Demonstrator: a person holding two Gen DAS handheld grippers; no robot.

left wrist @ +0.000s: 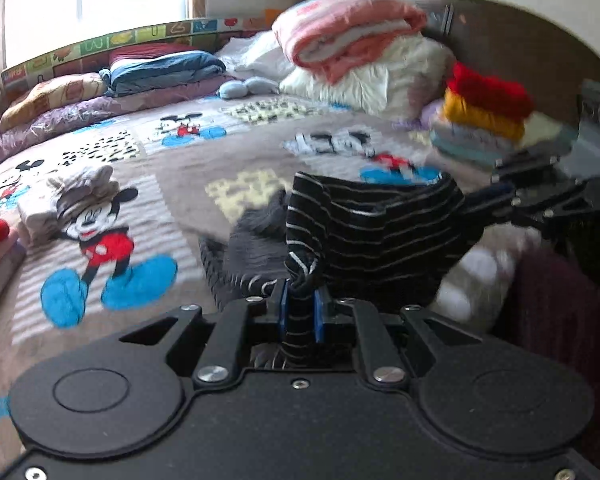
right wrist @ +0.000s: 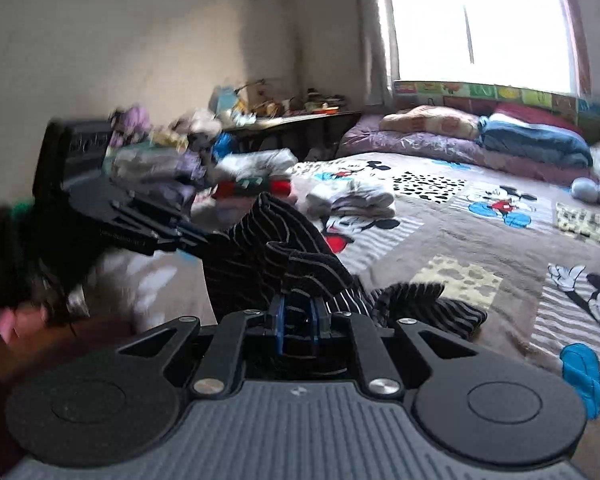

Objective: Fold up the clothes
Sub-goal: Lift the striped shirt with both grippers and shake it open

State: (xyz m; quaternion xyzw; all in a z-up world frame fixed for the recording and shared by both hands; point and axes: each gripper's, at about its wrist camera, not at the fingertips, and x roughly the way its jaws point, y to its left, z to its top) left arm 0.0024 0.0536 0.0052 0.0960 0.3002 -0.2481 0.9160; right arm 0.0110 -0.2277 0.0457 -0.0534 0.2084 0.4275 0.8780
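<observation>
A black garment with thin white stripes (left wrist: 380, 228) hangs stretched between both grippers above the bed. My left gripper (left wrist: 300, 300) is shut on a bunched edge of it, the cloth pinched between the blue pads. In the left wrist view my right gripper (left wrist: 496, 204) comes in from the right, shut on the other end. In the right wrist view my right gripper (right wrist: 298, 312) clamps the striped garment (right wrist: 284, 256), and my left gripper (right wrist: 192, 236) holds it from the left. Part of the garment trails on the bedspread (right wrist: 420, 300).
The bed has a Mickey Mouse bedspread (left wrist: 160, 184). Folded stacks lie on it: white and grey clothes (left wrist: 60, 200), a red and yellow pile (left wrist: 484, 108), and pink and white bedding (left wrist: 352, 40) by the headboard. A cluttered side table (right wrist: 284, 116) stands by the wall.
</observation>
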